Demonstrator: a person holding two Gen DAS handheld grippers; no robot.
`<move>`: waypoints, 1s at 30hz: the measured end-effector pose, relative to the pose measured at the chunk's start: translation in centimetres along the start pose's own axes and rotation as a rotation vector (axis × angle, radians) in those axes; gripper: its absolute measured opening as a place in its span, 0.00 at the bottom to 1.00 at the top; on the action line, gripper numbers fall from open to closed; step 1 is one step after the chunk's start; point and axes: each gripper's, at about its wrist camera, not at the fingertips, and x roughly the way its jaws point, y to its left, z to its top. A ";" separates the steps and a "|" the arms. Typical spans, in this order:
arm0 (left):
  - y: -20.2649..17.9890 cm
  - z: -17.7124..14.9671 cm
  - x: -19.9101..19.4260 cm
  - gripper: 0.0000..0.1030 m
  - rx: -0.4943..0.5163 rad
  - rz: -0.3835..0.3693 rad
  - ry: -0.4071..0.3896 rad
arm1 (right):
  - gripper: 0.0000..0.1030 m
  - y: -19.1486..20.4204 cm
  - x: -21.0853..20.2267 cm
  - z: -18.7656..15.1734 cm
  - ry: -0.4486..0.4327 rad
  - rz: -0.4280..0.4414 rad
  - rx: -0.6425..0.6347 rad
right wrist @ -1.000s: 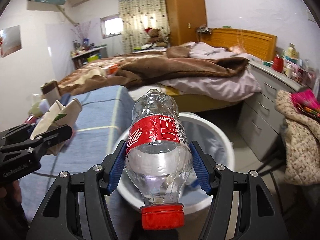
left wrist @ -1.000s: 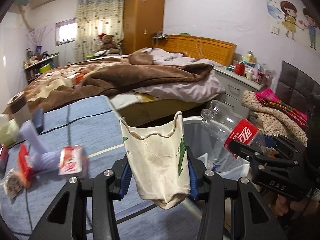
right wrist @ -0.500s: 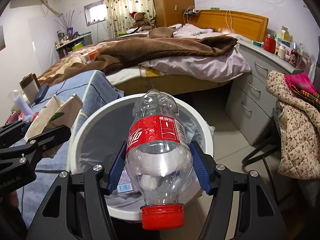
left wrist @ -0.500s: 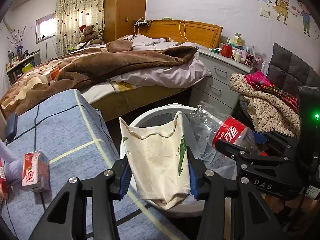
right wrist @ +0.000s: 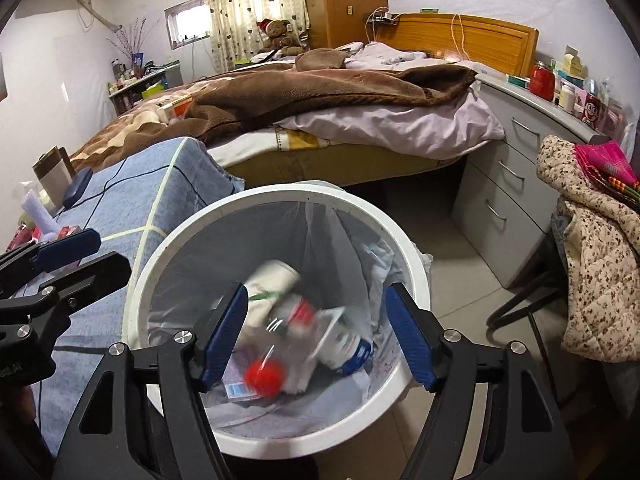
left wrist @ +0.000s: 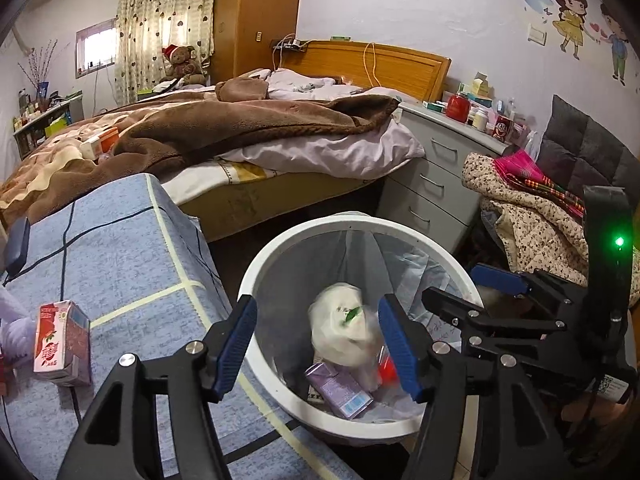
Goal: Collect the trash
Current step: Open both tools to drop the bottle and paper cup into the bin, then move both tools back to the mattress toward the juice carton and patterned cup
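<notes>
Both pieces of trash have left the tongs since a second ago: one crumpled paper cup (left wrist: 345, 328) and one clear plastic bottle (right wrist: 288, 336) with a red cap now lie blurred inside the white bin (left wrist: 256, 280), on one purple carton (left wrist: 338, 390) and other rubbish. The bottle's red label is too blurred to read now. One red-and-white drink carton (left wrist: 60, 344) stands on the blue bench (left wrist: 132, 248); its print is unreadable. The left tongs (left wrist: 316, 344) and right tongs (right wrist: 316, 338) hang over the bin, each with jaws opening, pads apart and gripping nothing.
</notes>
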 end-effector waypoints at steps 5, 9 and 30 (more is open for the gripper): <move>0.9 -0.2 -0.9 0.64 -0.019 0.016 -0.012 | 0.71 0.5 -0.7 0.4 -0.028 0.006 0.010; 1.7 -0.4 -1.9 0.64 -0.036 0.030 -0.026 | 0.71 1.1 -1.1 0.7 -0.046 0.012 0.004; 9.1 -2.9 -8.7 0.67 -0.149 0.190 -0.123 | 0.71 7.9 -1.7 1.4 -0.101 0.122 -0.067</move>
